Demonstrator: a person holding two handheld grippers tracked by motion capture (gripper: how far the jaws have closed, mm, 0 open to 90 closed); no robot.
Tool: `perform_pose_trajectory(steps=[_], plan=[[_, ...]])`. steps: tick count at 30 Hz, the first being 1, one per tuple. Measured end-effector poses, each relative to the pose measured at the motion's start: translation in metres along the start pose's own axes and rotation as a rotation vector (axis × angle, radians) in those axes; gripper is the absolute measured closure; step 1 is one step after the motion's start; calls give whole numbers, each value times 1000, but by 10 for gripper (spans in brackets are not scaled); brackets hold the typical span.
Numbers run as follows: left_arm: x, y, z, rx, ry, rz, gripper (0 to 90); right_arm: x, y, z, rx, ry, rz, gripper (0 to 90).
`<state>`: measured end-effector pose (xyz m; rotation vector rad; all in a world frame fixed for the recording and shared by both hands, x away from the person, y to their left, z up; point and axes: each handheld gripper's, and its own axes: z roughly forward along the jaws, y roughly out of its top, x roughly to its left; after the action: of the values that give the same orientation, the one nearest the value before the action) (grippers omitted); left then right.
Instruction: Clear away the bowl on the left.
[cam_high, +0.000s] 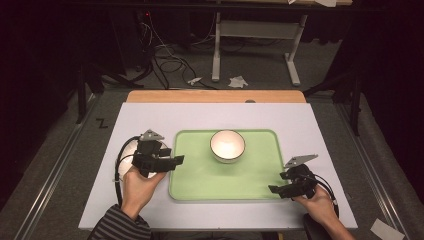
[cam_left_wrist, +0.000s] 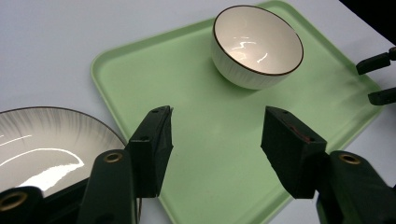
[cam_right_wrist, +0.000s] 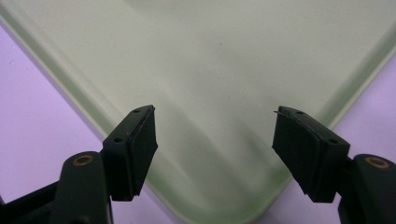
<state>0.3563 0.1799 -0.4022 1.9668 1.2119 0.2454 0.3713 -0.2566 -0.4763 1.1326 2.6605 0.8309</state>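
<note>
Table (cam_high: 150, 112): no legible text; L gripper (cam_left_wrist: 217, 135), R gripper (cam_right_wrist: 215, 135) jaws wide, empty.

A tray (cam_high: 200, 185) lies on the middle of the table (cam_high: 150, 112), with a bowl (cam_high: 227, 146) standing upright in its far half, about midway across. A plate (cam_left_wrist: 42, 144) lies on the table just beside the tray's left edge (whether the two touch cannot be told). The left gripper (cam_high: 177, 160) hangs over that left edge, above the plate, jaws apart with nothing between them. The right gripper (cam_high: 276, 188) sits at the tray's near right corner, jaws straddling the corner, well apart from the bowl
</note>
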Motion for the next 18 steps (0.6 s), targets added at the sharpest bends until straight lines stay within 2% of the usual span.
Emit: perform_pose_trajectory(steps=[2,5,8,14,18], plan=[[-3,-4,2,-7,-14,-1,423,-1,0,1,1,4,-17,319],[-5,-7,4,-4,-25,2,415,1,0,0,2,4,-8,319],[-9,-14,8,-17,-56,-1,397,0,0,0,-3,-1,-10,319],[-12,-19,14,2,-67,3,391,1,0,0,-4,-2,-13,319],[-18,-22,16,5,-67,28,385,1,0,0,2,-11,-16,320]])
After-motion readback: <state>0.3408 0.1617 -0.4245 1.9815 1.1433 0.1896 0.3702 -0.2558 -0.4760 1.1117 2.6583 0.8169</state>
